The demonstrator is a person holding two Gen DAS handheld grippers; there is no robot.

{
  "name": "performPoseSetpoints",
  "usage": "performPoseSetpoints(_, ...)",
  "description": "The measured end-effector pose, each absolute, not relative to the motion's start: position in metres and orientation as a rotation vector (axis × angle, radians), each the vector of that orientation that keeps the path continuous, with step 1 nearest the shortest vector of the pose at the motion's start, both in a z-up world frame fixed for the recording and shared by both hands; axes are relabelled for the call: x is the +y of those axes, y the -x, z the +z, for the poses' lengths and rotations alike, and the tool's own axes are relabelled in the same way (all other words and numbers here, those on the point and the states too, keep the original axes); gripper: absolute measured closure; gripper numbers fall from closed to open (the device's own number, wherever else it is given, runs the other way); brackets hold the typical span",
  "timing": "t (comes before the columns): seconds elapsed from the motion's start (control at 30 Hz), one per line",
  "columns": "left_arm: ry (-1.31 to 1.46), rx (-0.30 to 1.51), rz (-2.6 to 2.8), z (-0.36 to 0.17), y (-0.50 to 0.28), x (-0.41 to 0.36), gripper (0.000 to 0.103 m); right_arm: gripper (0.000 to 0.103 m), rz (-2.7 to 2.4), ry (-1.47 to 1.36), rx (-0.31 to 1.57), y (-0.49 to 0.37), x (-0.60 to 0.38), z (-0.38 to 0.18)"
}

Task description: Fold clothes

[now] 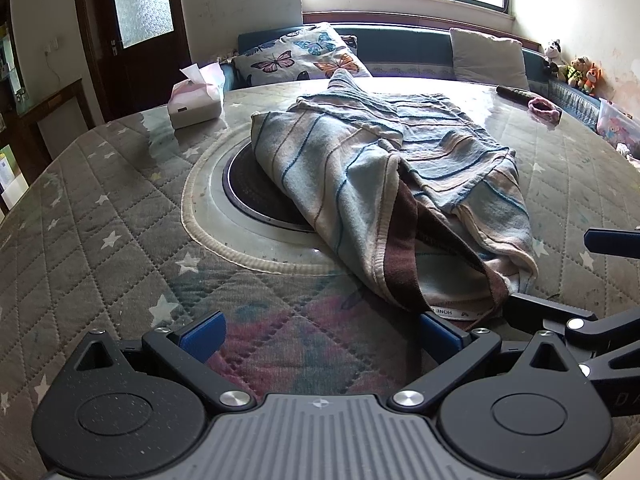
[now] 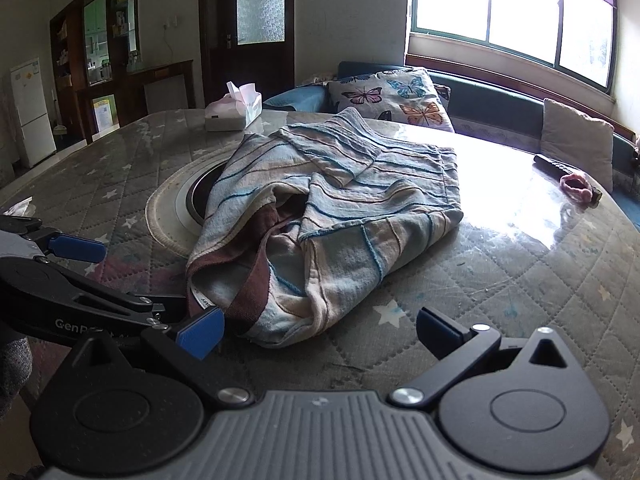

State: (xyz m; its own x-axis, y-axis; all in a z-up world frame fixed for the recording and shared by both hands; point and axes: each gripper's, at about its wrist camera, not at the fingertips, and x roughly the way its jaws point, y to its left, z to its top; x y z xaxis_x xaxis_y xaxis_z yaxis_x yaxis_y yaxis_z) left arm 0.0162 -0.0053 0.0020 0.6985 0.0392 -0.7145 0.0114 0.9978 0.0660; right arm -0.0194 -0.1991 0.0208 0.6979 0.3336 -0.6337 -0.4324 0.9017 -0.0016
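Observation:
A striped light-blue and cream garment [image 1: 384, 184] with a brown collar band lies loosely bundled on the quilted star-print table cover [image 1: 100, 208]; it also shows in the right wrist view [image 2: 336, 216]. My left gripper [image 1: 320, 338] is open, just short of the garment's near collar end and to its left. My right gripper [image 2: 320, 334] is open, right at the garment's near edge, touching nothing. The left gripper's fingers [image 2: 76, 249] show at the left in the right wrist view. The right gripper's finger [image 1: 610, 242] shows at the right edge in the left wrist view.
A round inset ring [image 1: 248, 200] sits in the table centre, partly under the garment. A tissue box [image 1: 196, 100] stands at the far left. A dark remote [image 2: 556, 166] and a pink hair band [image 2: 576, 186] lie far right. Cushions [image 2: 392, 94] line a bench under the window.

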Motion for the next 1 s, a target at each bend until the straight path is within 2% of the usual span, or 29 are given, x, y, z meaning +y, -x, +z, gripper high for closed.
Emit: performPoseSetpoints(1.0, -0.072, 0.811, 0.018, 0.0022, -0.0227, -0.0052, 0.0, 0.0, 0.437, 0.16, 0.678, 0.0132, -0.1975, 0.022)
